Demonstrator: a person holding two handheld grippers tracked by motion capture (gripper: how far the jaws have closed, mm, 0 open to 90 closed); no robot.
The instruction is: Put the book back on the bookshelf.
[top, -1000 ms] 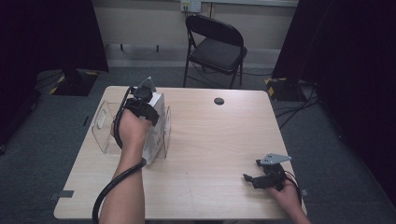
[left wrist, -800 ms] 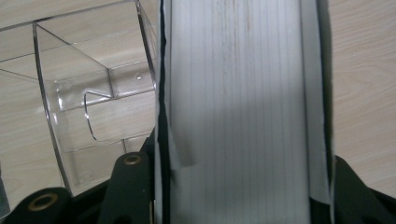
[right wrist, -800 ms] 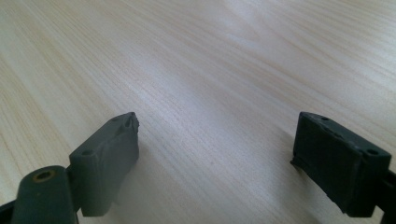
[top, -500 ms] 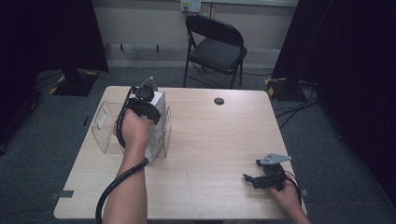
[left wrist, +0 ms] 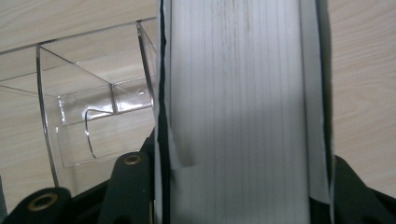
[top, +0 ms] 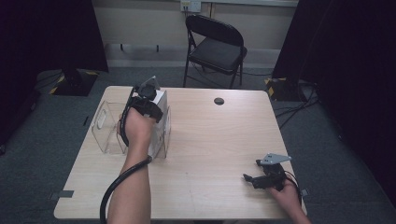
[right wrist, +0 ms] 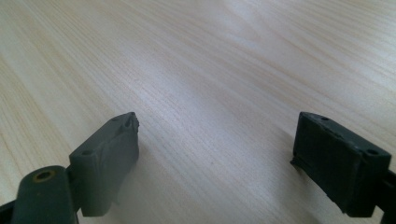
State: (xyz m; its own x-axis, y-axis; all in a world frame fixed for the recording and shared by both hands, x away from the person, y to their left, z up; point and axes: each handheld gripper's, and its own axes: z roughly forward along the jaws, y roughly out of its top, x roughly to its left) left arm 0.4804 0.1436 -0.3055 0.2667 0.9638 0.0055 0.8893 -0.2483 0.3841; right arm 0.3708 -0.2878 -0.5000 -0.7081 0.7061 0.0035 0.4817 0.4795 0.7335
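Plainly, thick white book (left wrist: 243, 112), page-edges outward.

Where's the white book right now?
High view, table's left side: the white book stands clamped in the left tongs, at the clear plastic holder.

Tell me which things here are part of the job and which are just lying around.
In the job: left gripper shut on the white book; clear plastic holder.
Lying about: right gripper, open on the table; small black disc; folding chair.
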